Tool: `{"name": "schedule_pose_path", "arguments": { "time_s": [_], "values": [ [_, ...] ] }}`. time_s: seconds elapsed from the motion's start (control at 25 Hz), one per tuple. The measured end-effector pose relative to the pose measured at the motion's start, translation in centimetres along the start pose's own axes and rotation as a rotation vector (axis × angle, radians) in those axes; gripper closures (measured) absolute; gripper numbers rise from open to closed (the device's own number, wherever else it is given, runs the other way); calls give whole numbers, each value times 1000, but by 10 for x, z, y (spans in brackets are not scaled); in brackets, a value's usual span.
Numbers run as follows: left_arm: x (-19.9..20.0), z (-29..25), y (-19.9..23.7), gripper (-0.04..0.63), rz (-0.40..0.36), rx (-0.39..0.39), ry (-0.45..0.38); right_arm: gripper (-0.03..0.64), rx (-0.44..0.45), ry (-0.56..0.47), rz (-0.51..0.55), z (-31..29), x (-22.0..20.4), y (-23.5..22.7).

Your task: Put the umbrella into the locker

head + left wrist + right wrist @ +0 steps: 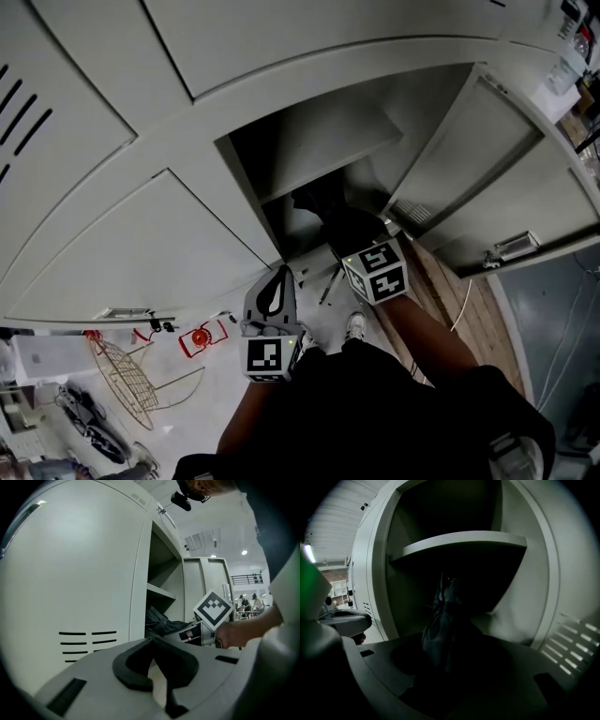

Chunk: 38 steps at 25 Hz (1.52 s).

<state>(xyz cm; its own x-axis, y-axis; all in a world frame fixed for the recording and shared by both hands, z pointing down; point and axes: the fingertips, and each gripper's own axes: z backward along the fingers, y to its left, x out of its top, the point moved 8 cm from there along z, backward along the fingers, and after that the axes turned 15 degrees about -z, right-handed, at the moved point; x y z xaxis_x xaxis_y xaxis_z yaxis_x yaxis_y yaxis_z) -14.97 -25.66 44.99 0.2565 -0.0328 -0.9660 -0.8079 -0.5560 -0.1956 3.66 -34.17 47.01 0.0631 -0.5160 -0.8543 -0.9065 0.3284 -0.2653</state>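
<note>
The dark folded umbrella lies partly inside the open locker compartment, under its shelf. My right gripper is shut on the umbrella's near end at the compartment's mouth. In the right gripper view the umbrella runs from between the jaws of the right gripper into the dark space below the shelf. My left gripper hangs lower left of the opening, shut and empty. In its own view the left gripper faces the umbrella and the marker cube.
The locker door stands open to the right. Closed locker doors fill the left. On the floor are a wire rack, a red item and my shoe. Wooden flooring lies under the door.
</note>
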Motion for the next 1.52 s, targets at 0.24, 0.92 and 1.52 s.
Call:
{"name": "schedule_pose_path", "arguments": {
  "time_s": [0.24,0.92,1.52],
  "values": [
    [1,0,-2,597,-13,23,-9,385,-38,74,40,-23,13,-7],
    [-2,11,5,597,15,81,6,333,-51,73,138,-59,32,-5],
    [9,0,-3,597,-7,62,-6,341,32,-117,96,42,37,5]
  ]
}}
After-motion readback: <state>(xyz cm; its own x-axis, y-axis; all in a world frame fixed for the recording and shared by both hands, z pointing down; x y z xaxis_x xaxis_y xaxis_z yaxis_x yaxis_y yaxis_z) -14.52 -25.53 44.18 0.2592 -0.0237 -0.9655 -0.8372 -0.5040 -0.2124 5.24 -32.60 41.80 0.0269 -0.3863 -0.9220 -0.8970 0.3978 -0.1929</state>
